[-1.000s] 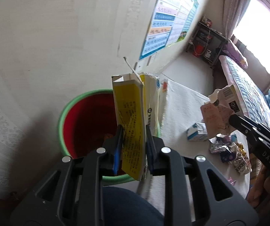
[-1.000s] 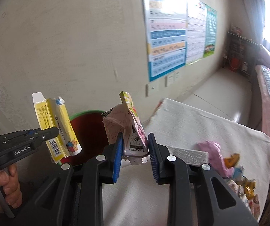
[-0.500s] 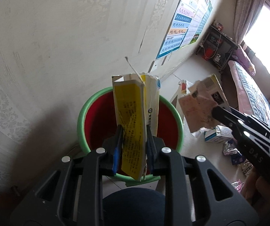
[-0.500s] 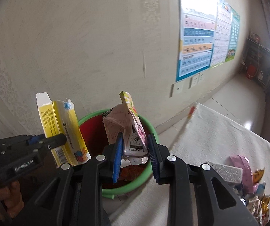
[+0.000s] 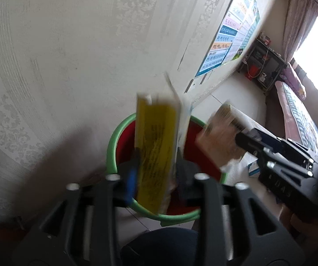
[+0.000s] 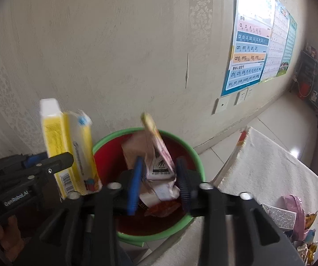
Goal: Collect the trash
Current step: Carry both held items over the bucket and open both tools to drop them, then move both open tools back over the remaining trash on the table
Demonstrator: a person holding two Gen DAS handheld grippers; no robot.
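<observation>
**Over the bucket, both cartons coming loose**

Above the red bucket (image 6: 150, 221) we are opening both tongs. Our left tongs (image 5: 156, 173) part around the yellow carton (image 5: 155, 155), our right tongs (image 6: 160, 181) around the pink carton (image 6: 159, 166); each carton hangs blurred between released pads, over the bucket's green rim.

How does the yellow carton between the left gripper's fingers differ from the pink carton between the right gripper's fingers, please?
The yellow carton is tall, slim and keeps its boxy shape, while the pink carton is squat and crumpled. The yellow carton stands beside the bin's green rim in the right wrist view, while the pink carton hangs over the red inside. Both are between opening jaws, the left gripper's and the right gripper's, and both look blurred.
</observation>
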